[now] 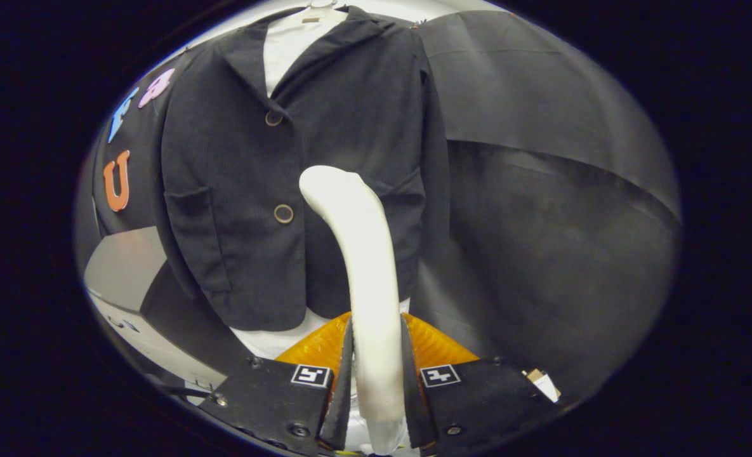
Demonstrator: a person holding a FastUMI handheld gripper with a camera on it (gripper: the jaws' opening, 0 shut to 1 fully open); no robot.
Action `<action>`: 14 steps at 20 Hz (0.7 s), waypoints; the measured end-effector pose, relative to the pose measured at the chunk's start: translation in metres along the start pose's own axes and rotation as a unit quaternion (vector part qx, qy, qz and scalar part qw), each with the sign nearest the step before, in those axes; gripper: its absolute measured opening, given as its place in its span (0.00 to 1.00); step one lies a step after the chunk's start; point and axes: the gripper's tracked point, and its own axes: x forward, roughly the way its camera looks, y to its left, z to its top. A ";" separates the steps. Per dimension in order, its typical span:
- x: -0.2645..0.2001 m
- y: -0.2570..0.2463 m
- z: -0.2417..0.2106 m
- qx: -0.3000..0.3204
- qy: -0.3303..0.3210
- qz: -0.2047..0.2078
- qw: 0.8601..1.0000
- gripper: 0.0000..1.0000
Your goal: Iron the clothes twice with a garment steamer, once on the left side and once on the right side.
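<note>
Gripper (376, 374): both fingers press on the steamer's handle from either side, closed down to the handle's width, so the steamer is held between them.
Steamer (363, 254): pale and curved, it rises from between the fingers and bends over at the top toward the jacket; its rounded head sits in front of the jacket's front, just beside the lower button. Whether the head touches the cloth cannot be told.
Jacket (236, 178): dark, hanging upright ahead of the fingers, front facing the camera, lapels open at the top, closed down the middle.
Buttons: upper button (273, 118) under the lapels, lower button (283, 213) near the waist.
Pockets: one flap pocket (188, 200) on the side left of the buttons, another partly hidden behind the steamer.
Shirt (287, 51): white, showing at the jacket's neck opening and again below the hem.
Wall (540, 190): black cloth behind and beside the jacket.
Box (122, 266): grey and white, low beside the jacket, beyond the fingers.
</note>
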 end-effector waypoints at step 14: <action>0.026 -0.005 -0.061 0.010 0.062 0.061 0.996 0.39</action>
